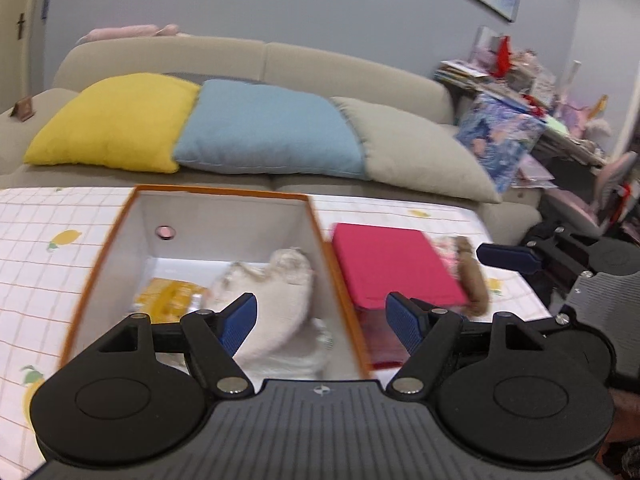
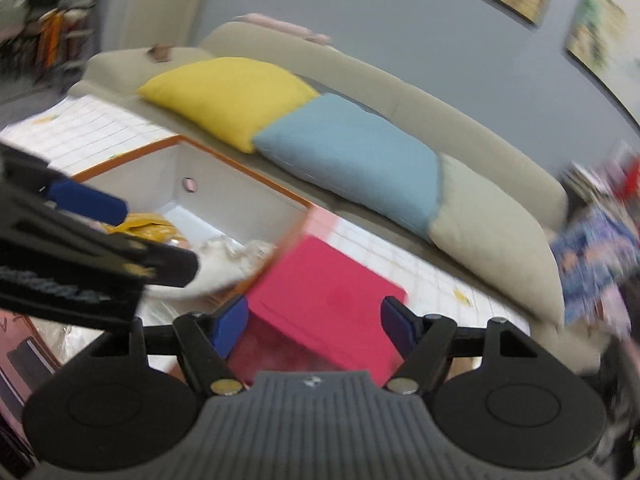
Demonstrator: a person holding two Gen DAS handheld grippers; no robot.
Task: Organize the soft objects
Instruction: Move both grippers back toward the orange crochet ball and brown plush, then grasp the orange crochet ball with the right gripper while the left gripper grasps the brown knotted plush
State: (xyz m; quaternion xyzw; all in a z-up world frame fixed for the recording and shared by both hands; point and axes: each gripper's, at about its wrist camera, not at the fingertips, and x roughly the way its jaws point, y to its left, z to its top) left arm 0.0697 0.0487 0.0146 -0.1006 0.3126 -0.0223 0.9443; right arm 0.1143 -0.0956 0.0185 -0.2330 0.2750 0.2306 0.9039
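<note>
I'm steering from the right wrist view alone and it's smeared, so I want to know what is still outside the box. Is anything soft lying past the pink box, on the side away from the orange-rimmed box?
Observer: Yes. The left wrist view shows a brown furry item at the right edge of the pink box. The picture is too blurred to tell whether the two touch.
Operator: I only see one finger of the left gripper. Is it carrying anything?
Observer: No. The left gripper is open with nothing between its pads. It hangs over the near end of the orange-rimmed box.
</note>
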